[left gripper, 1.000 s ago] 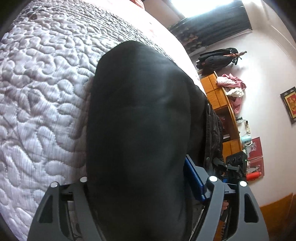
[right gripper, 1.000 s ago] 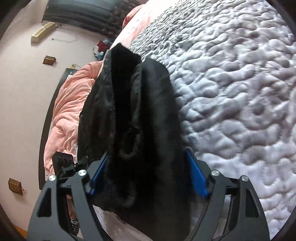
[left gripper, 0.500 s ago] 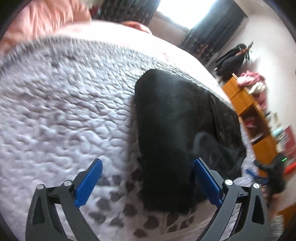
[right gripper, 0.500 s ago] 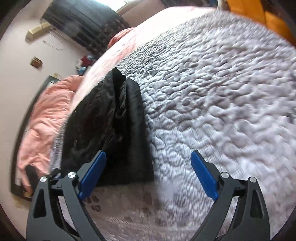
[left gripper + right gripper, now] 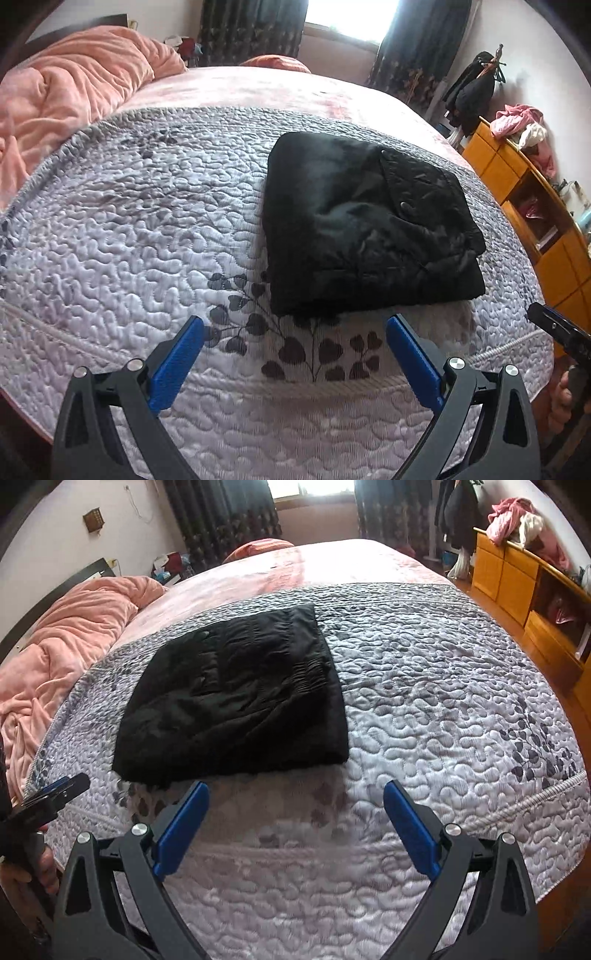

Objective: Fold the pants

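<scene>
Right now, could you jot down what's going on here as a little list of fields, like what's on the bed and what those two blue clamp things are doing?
item: black pants, folded into a compact rectangle
resting on: grey quilt covering the bed
left gripper: open, holding nothing, short of the pants' near edge
right gripper: open, holding nothing, also short of the pants
contact: neither gripper touches the pants
nearby: pink blanket bunched at the bed's left side; orange wooden cabinet along the right wall
fold status: looks finished

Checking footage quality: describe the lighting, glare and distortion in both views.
Left wrist view: window blown out white, bed bulging from fisheye, black pants sharp. Right wrist view: even daylight, same barrel curve, dark vignetted corners, pants show little fold detail.
</scene>
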A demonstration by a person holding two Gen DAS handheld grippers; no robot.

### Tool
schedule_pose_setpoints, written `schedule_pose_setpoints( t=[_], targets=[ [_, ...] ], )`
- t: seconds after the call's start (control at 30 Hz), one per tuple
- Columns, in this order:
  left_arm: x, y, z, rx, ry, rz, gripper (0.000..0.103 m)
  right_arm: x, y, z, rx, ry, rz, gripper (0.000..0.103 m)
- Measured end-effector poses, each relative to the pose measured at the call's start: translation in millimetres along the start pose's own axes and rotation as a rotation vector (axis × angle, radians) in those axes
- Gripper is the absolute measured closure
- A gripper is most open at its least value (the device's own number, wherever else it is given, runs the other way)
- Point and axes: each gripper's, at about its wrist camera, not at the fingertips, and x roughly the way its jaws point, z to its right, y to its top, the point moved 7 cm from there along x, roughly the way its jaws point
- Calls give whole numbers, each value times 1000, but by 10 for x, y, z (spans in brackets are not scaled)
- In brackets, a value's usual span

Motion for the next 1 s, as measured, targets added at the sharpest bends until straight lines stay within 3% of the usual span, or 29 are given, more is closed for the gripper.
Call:
schedule_pose_setpoints(
  t=[0.43, 1.0],
  targets=[
    [-410, -117, -7, 11, 49, 41, 4, -388, -87, -208, -44, -42, 19, 8],
    [-727, -110, 171, 75, 91, 93, 4, -528, -110, -350, -43, -51, 16, 8]
  ],
)
